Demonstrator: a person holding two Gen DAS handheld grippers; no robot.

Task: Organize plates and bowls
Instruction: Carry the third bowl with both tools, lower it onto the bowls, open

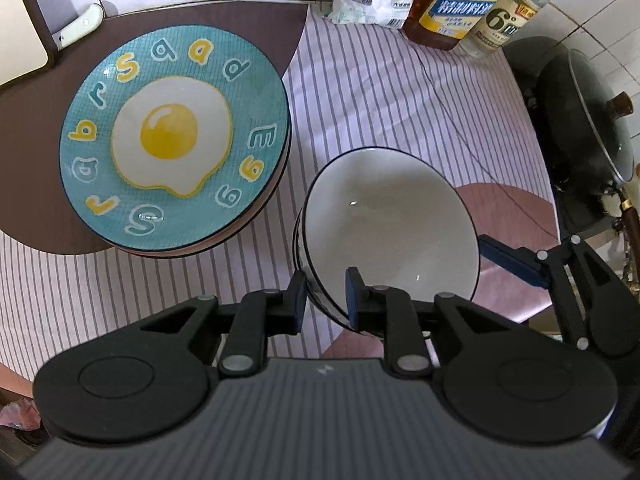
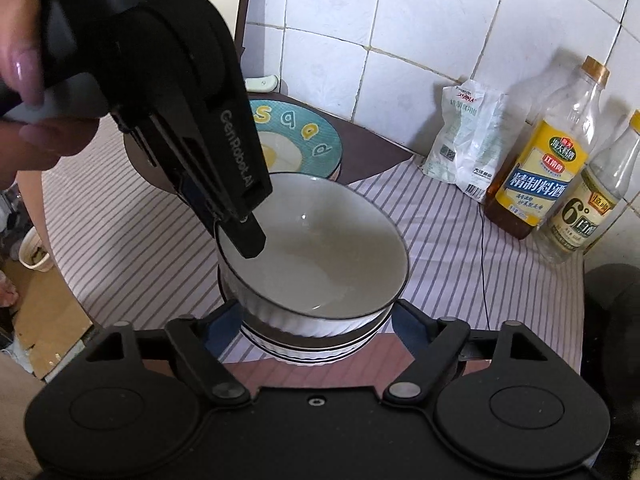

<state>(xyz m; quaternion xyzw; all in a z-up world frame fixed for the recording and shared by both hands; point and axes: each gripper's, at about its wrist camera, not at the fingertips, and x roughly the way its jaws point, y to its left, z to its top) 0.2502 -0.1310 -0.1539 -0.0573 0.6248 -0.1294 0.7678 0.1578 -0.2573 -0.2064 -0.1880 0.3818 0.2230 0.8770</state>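
1. My left gripper (image 1: 326,300) points steeply down at the near rim of the top bowl (image 1: 394,228). One finger sits outside the wall and the other inside the bowl, with the rim between them. The gap is narrow, but I cannot tell whether the pads press on the rim.
2. In the right wrist view, the left gripper (image 2: 236,226) descends from the upper left, its tip over the bowl's left rim. A hand (image 2: 28,92) grips its handle.
3. My right gripper (image 2: 316,320) has its jaws spread wide, one finger on each side of the bowl stack. The fingers stand just beside the lower bowl (image 2: 316,344); they do not press on it.
4. The top bowl (image 2: 320,248) is white inside with a dark rim and ribbed outer wall. It is nested in the lower bowl and sits tilted.
5. The bowl stack rests on the striped tablecloth (image 1: 400,92).
6. The egg plate (image 1: 172,140), teal with a fried-egg picture and letters, tops a stack of plates to the left of the bowls, well apart from both grippers.
7. Behind the bowls, by the tiled wall (image 2: 440,12), stand a white bag (image 2: 468,140) and two bottles (image 2: 540,168).
8. A dark lidded pan (image 1: 592,128) sits at the right edge in the left wrist view.
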